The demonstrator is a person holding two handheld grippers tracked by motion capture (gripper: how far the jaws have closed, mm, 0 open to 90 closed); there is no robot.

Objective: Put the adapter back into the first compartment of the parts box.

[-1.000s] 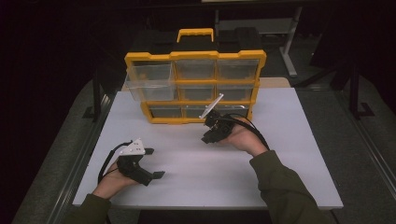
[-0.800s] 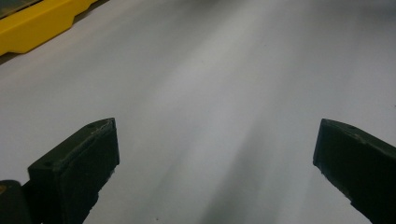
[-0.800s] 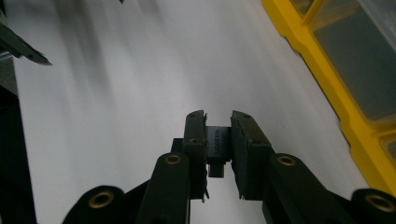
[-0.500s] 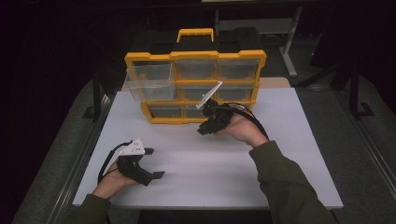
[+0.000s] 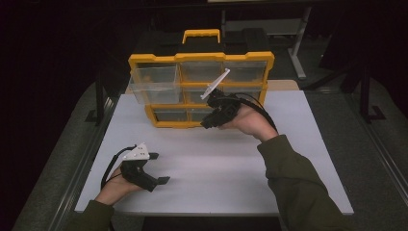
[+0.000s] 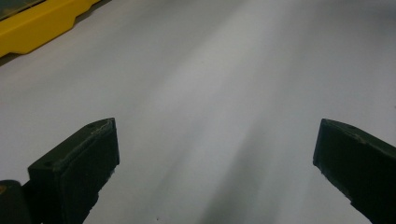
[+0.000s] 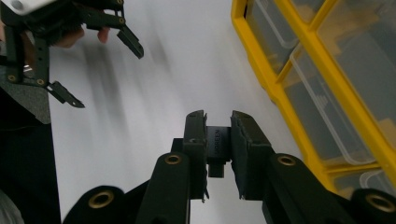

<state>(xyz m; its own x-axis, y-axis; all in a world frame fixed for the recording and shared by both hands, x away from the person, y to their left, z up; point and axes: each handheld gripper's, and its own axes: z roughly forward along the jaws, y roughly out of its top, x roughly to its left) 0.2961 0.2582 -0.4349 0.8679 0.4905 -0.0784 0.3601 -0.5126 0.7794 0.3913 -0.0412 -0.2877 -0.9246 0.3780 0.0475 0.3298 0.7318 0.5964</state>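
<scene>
Between the close-set jaws of the right gripper (image 7: 218, 140) sits a small black block with pale lettering (image 7: 218, 142), pinched on both flanks; what the part is cannot be told beyond that. In the high view that gripper (image 5: 207, 124) hangs just in front of the yellow drawer organiser (image 5: 202, 57), at about one o'clock from the table's middle, near the lower rows of clear drawers. One clear drawer (image 5: 153, 84) at the cabinet's upper left stands pulled out.

The left gripper (image 5: 158, 168) rests at about eight o'clock on the white table (image 5: 298, 159), its jaws spread wide with nothing between them.

The step in hand looks like carrying the block to a drawer. Next would be lining it over the open drawer before letting go.
</scene>
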